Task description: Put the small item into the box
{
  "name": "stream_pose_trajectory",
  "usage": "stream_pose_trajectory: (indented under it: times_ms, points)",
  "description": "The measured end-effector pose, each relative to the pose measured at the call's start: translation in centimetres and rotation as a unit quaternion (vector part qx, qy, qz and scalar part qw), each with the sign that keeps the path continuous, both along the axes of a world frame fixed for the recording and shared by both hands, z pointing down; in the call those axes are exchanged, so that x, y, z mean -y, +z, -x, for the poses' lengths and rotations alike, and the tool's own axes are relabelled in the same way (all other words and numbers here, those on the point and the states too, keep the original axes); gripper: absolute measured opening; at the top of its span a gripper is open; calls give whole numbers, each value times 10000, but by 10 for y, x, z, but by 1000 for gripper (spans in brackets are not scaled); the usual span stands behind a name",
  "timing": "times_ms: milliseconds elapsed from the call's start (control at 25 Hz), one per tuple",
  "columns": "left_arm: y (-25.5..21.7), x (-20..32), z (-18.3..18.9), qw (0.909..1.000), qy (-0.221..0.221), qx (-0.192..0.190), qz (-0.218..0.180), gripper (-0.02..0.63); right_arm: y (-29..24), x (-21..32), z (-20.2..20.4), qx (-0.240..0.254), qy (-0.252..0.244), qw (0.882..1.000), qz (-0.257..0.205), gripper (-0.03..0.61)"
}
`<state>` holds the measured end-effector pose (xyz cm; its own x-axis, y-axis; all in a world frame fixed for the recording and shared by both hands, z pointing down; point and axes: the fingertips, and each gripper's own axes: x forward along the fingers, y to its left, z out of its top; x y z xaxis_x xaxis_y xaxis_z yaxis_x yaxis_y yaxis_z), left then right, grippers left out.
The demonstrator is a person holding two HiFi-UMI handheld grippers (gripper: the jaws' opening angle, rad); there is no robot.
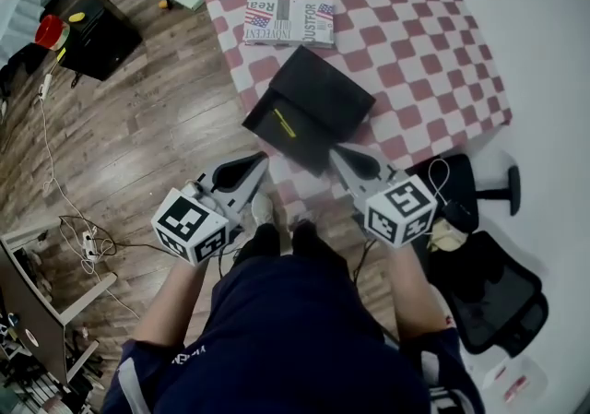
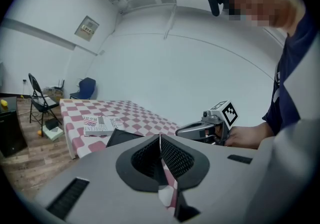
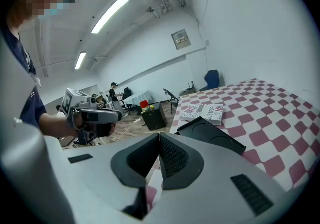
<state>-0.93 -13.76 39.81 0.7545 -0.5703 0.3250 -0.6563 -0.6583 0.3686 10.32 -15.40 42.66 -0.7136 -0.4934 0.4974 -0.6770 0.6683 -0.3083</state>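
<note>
- Both tools are empty. The left gripper (image 1: 263, 159) has its jaws pressed together with nothing between them, and the right gripper (image 1: 335, 153) is the same. We judge that the task is not yet begun.
- The black box (image 1: 310, 108) lies closed at the near edge of the table, just in front of both tips. One corner seems to reach over the edge, so a push from a closed jaw could slide it off onto the wooden floor (image 1: 138, 126).
- We cannot see a clearly small item. The only other thing on the table is a printed pack (image 1: 289, 20), which lies well behind the box. Reaching over the box for it could knock the box.
- The lid must be opened first. It is thin and flat, so we think the jaws may slip on it.
- The box looks matt, stiff and square, with a yellow line on one side.
- The pack is flat and rectangular, with newspaper-style print.
- The checked cloth (image 1: 415, 43) is red and white. It hangs loose at the border and could be dragged.
- The jaw pads are black with a fine grid texture.
</note>
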Motion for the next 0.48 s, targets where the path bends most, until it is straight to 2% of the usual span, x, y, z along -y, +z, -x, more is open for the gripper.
stream_pose_trajectory:
  times_ms: [480]
  points:
    - [-15, -6, -19, 9995, 264, -4, -164, 37, -34, -25, -12, 203, 142, 9993, -277, 17]
